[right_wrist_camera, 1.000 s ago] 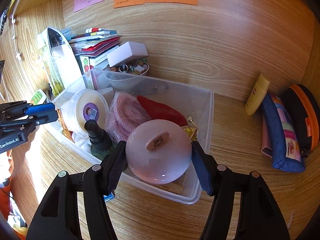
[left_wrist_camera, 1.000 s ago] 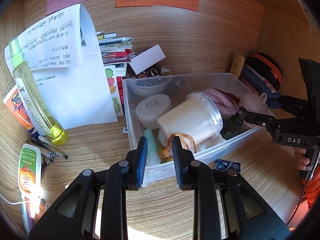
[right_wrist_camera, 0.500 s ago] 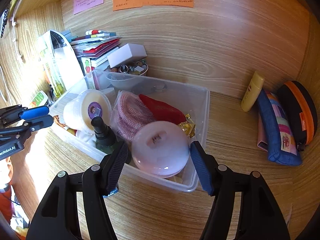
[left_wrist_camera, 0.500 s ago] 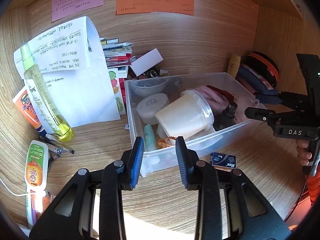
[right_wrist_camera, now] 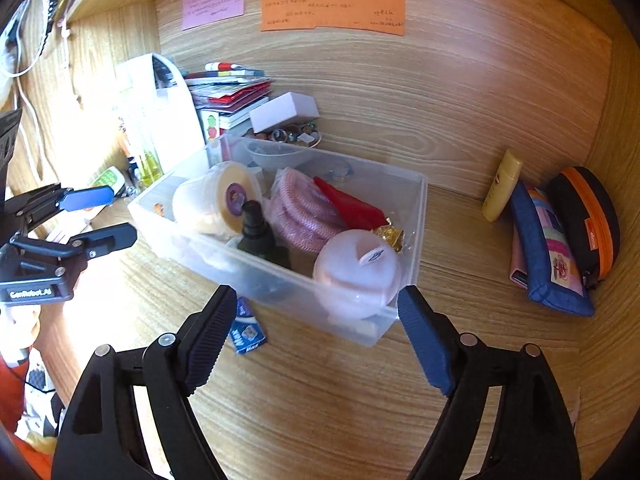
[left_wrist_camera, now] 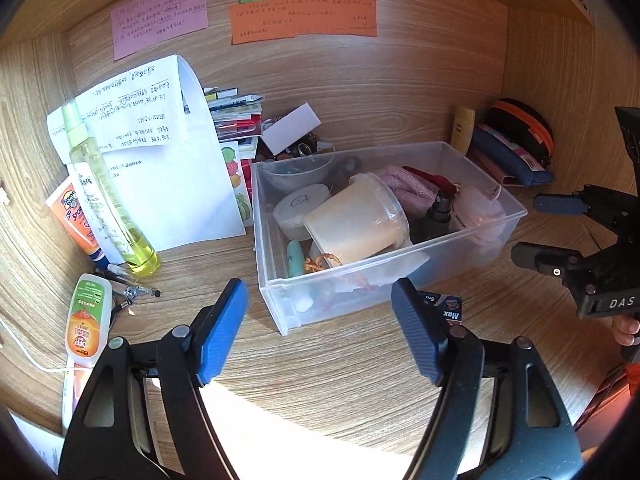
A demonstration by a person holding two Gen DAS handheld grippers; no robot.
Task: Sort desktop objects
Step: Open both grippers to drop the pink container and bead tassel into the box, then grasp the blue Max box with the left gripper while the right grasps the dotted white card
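Clear plastic bin (left_wrist_camera: 400, 264) sits mid-desk, holding the pink round case (right_wrist_camera: 356, 272) at its 5 o'clock corner. Both tongs, left (left_wrist_camera: 320, 320) and right (right_wrist_camera: 316, 328), have spread, released and withdrawn; that placement looks finished.

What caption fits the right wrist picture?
Open right gripper hovers before a clear bin packed with desk clutter.

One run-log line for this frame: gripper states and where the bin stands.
left gripper: open, empty | right gripper: open, empty | clear plastic bin: on desk, filled | pink round jar: in bin, near corner
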